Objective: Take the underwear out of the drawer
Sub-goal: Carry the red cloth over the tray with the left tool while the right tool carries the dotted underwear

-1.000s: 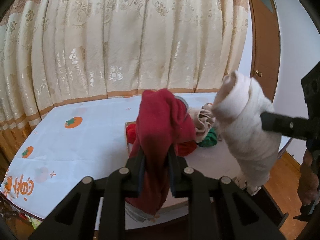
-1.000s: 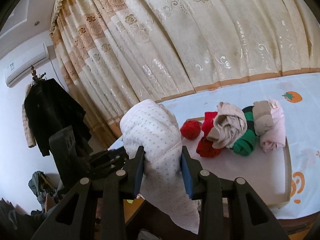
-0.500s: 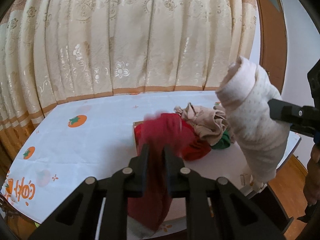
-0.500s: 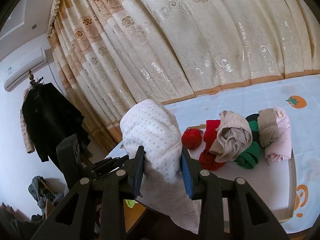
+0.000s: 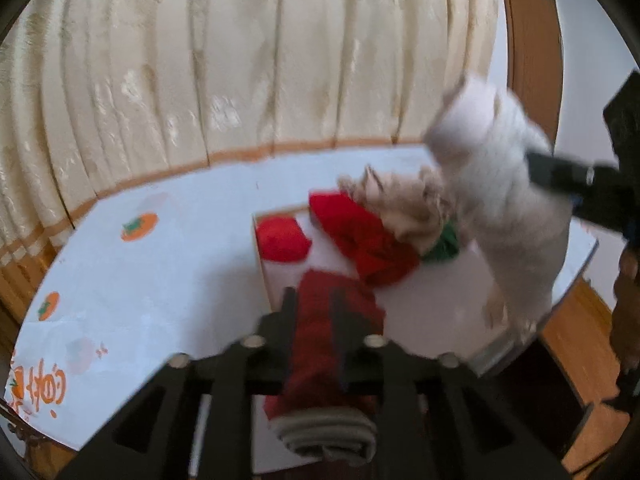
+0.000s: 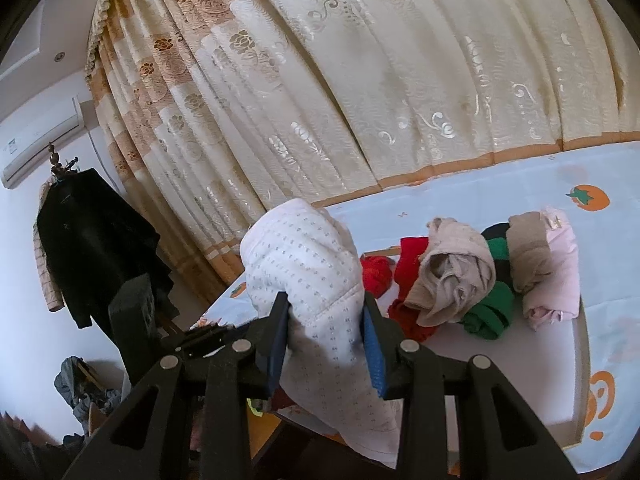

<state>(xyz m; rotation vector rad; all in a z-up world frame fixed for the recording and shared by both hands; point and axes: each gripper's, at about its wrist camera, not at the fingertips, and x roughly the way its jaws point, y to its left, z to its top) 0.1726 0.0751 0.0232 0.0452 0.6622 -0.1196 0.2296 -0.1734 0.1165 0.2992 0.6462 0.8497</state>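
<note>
curtain [image 6: 400, 80] backdrop | left gripper [image 5: 314, 308] jaws opening (dark red underwear [image 5: 320, 344] between)

White persimmon-print tablecloth [image 6: 500, 184], on it a shallow tray [image 6: 585, 360] of rolled underwear [image 6: 456, 272].

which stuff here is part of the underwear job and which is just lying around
Job: dark red underwear between the opening left gripper; white dotted underwear in the right gripper; underwear pile; tray.
Lying about: curtain, black coat, air conditioner.
</note>
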